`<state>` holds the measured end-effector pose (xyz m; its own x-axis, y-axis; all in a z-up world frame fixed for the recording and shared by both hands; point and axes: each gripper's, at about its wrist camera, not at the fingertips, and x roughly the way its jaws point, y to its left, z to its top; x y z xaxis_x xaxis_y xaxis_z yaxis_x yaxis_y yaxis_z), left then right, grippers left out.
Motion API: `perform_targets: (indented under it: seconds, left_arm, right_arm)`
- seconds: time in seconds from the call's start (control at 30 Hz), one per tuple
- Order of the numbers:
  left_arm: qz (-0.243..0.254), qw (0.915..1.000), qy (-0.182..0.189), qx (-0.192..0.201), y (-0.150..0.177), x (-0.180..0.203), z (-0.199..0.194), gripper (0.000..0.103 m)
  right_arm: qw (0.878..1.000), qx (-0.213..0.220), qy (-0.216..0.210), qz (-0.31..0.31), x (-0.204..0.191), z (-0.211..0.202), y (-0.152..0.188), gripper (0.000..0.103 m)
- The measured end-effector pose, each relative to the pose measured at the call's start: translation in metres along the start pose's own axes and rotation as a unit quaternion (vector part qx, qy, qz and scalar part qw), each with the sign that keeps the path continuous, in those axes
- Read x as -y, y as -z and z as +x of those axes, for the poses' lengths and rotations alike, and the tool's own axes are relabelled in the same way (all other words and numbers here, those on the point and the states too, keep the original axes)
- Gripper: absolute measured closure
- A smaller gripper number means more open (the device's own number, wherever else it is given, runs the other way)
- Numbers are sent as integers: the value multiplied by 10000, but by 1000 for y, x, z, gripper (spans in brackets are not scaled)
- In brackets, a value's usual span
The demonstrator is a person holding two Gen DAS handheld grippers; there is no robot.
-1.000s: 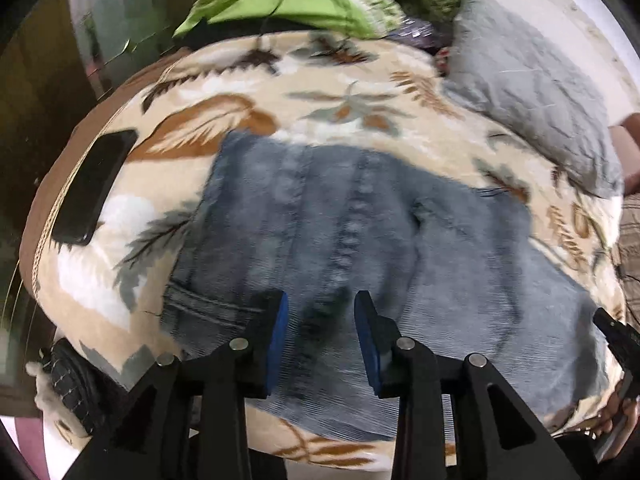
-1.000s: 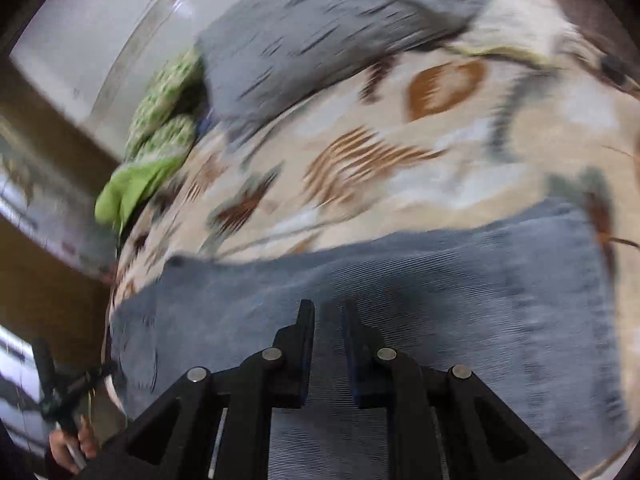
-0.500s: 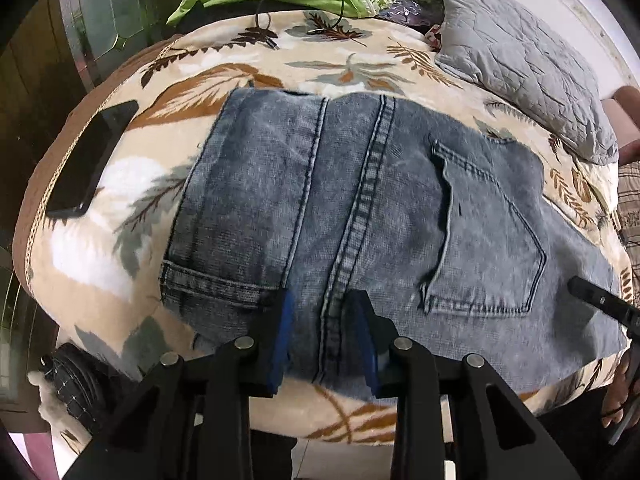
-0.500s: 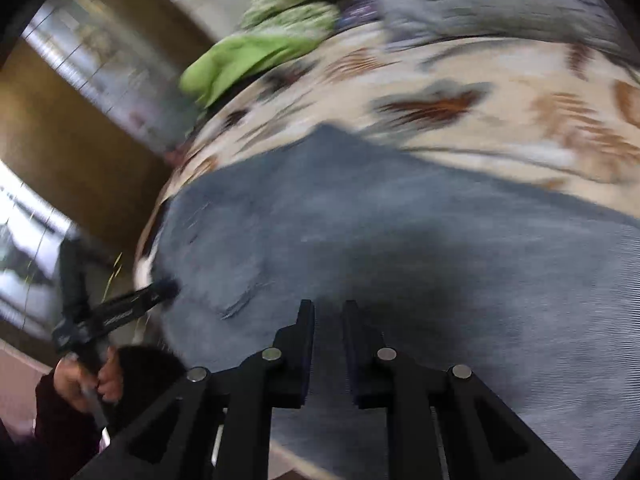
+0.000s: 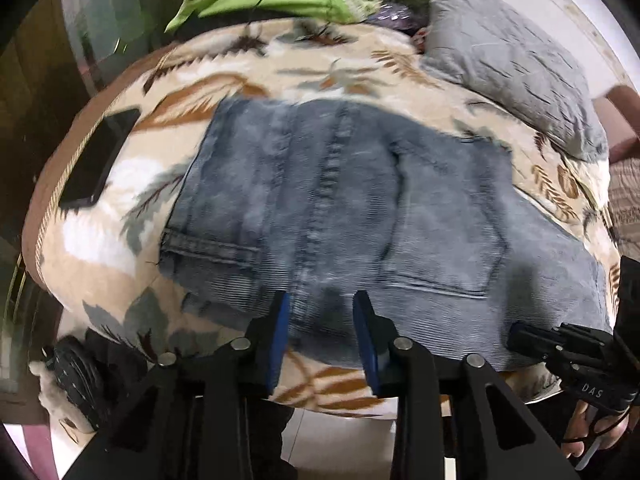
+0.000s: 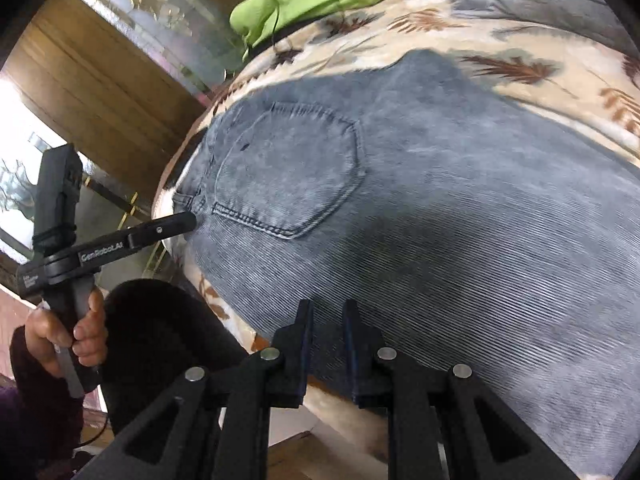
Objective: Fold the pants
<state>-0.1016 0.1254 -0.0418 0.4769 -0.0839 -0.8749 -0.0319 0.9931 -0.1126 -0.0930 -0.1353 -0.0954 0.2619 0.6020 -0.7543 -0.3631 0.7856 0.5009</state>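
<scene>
A: How far along is the fold?

B: I'd say part done. The jeans (image 5: 340,208) lie flat on the bed (image 5: 100,248) as a compact block, back pocket (image 5: 444,220) facing up, with the hem edge to the left. It looks like at least one fold is made; a final fold or a tidy may remain, though I can't count the layers.

A: And the tongs, starting on the left?

B: The left tongs (image 5: 320,320) stand apart over the near edge of the denim, and they have just been opening a little; cloth lies under the gap but the pads don't pinch it. The right tongs (image 6: 326,344) are nearly closed, with nothing clamped, hovering at the near edge further right.

A: What does each view add?

B: The left view shows a dark phone (image 5: 100,156) at the far left of the bed and a grey pillow (image 5: 516,64) far right. The right view shows the hand (image 6: 68,336) gripping the left handle.
</scene>
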Motion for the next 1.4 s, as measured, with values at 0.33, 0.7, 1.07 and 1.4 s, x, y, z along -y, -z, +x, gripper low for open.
perform_targets:
  seconds: [0.33,0.7,1.07,1.4]
  left_arm:
    - [1314,9867,-121,952,-7,110,-31,33]
    - [1796,9709,-205,1571,-9,182,-55,20]
    - [2194,9642,-143,1481,4,229,-51,20]
    - [2666,9607,130,766,30,271,-19,19]
  right_arm:
    - [9841,1521,691,596,52,-104,22,86]
    - [9556,2486,958,1262,92,-175,71,75]
    - [9123,3153,586,2545,137,-220,121,40]
    - [8464,3530,509,3955,195,-248,178,40]
